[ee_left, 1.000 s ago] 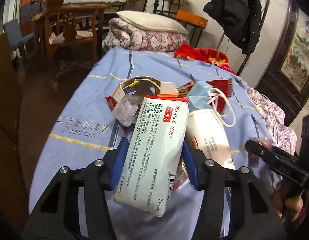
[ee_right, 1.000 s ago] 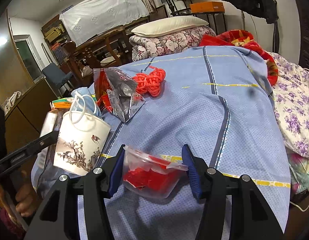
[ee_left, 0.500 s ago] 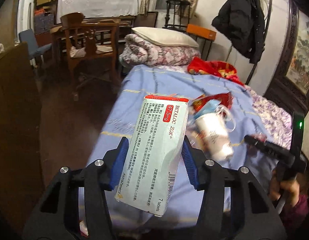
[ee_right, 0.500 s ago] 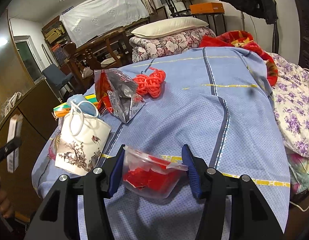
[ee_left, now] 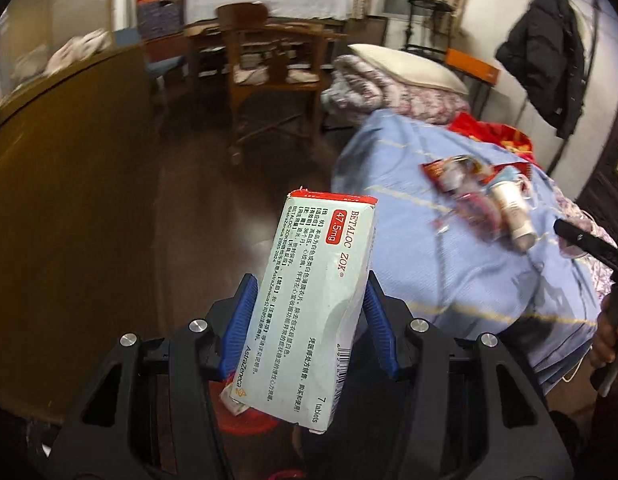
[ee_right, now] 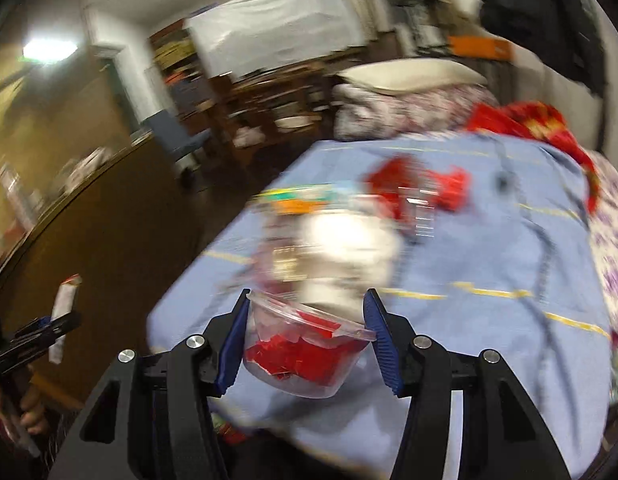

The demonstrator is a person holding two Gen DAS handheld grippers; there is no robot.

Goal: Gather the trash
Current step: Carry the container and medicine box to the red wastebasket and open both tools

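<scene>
My left gripper (ee_left: 307,320) pinches the pill box (ee_left: 309,312) over the floor; I'd keep it squeezed until it's above the red bin (ee_left: 249,420), mostly hidden below. My right gripper (ee_right: 307,334) clamps the plastic cup (ee_right: 309,350) near the bed (ee_right: 509,264); blur smears the remaining litter.

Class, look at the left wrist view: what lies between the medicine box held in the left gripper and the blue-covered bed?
Only bare dark floor shows between the medicine box and the bed, in the left wrist view.
</scene>
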